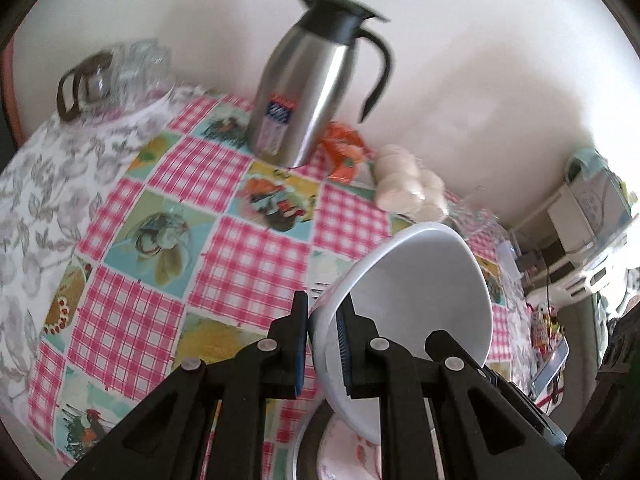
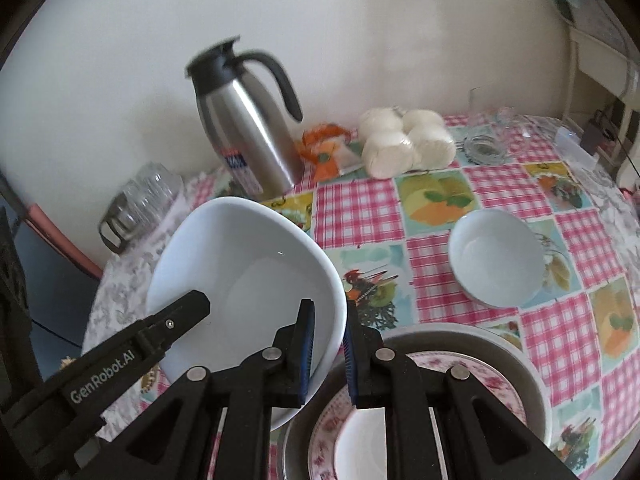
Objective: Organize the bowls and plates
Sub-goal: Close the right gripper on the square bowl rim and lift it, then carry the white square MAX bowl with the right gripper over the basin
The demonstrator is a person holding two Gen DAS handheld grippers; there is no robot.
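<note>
A large white bowl [image 1: 420,280] [image 2: 248,272] is held tilted above the table by both grippers. My left gripper [image 1: 326,304] is shut on its rim, one finger inside and one outside. My right gripper [image 2: 330,312] is shut on the opposite rim the same way. The left gripper's finger [image 2: 176,320] shows inside the bowl in the right wrist view. Below lies a grey dish [image 2: 532,376] holding a pink floral plate [image 2: 492,384] [image 1: 344,452]. A small white bowl [image 2: 496,256] sits upright on the checked tablecloth to the right.
A steel thermos jug [image 1: 304,92] [image 2: 248,136] stands at the back by the wall. Glass cups [image 1: 132,72] [image 2: 148,196] sit at the back left. White round packs [image 2: 404,144], an orange wrapper [image 2: 324,148] and clear glassware [image 2: 484,148] lie at the back right.
</note>
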